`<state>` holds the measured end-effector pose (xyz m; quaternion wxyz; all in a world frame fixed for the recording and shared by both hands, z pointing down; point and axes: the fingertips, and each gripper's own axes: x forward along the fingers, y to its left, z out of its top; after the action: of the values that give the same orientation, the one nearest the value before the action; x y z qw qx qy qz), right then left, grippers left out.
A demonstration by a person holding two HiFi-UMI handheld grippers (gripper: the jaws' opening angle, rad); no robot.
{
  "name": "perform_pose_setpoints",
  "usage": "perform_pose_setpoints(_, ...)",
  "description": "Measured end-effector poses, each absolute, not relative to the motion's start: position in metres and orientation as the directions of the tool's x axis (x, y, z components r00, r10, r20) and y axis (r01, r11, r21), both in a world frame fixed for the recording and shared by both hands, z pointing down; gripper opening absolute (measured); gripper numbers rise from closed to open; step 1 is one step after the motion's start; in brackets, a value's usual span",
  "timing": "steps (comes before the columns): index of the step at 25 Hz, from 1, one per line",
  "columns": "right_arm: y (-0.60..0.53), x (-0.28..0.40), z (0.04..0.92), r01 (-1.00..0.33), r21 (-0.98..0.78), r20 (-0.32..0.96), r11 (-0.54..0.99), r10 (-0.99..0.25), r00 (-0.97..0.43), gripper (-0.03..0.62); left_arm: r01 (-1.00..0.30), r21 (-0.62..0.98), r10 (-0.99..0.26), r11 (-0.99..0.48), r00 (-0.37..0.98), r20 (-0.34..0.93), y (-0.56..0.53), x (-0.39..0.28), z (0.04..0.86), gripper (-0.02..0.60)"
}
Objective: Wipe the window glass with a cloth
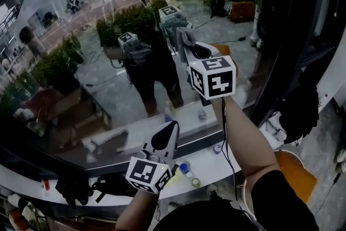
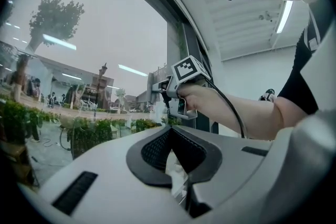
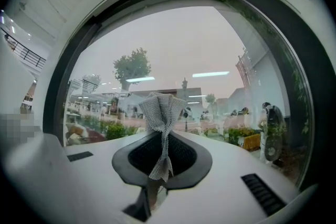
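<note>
we've got the right gripper (image 1: 190, 54) held up high at the window glass (image 1: 81, 62), its jaws pinching a grey cloth (image 1: 185, 36) that sticks out past the tips in a bunched-up fan. the cloth is right up at the pane, beside its own reflection, though we can't tell if it's actually touching. the left gripper (image 1: 168, 135) sits lower, above the white sill (image 1: 32, 180), jaws pressed together with nothing in them, nose aimed at the glass. a few small bits (image 1: 184, 169) lie on the sill just beside it. through the glass we see green shrubs (image 1: 130, 21).
</note>
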<state>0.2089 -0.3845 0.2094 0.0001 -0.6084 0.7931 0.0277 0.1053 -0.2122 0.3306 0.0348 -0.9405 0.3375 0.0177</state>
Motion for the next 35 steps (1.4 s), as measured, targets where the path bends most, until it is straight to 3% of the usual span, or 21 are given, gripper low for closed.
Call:
perform_pose_setpoints(14, -0.378, 0.274, 0.197, -0.984, 0.078, -0.026, 0.161, -0.986, -0.164, 0.044, -0.555, -0.017, -0.552, -0.832, 0.831, -0.069, -0.221, 0.147, 0.324, 0.008)
perform_pose_setpoints(26, -0.378, 0.407, 0.218, -0.997, 0.034, -0.037, 0.075, -0.996, -0.076, 0.044, -0.521, -0.022, -0.52, -0.854, 0.854, -0.015, -0.231, 0.237, 0.346, 0.008)
perform_pose_setpoints(35, -0.38, 0.432, 0.223, -0.997, 0.042, -0.043, 0.063, -0.997, -0.065, 0.044, -0.518, -0.027, -0.518, -0.855, 0.855, 0.002, -0.238, 0.248, 0.353, 0.008)
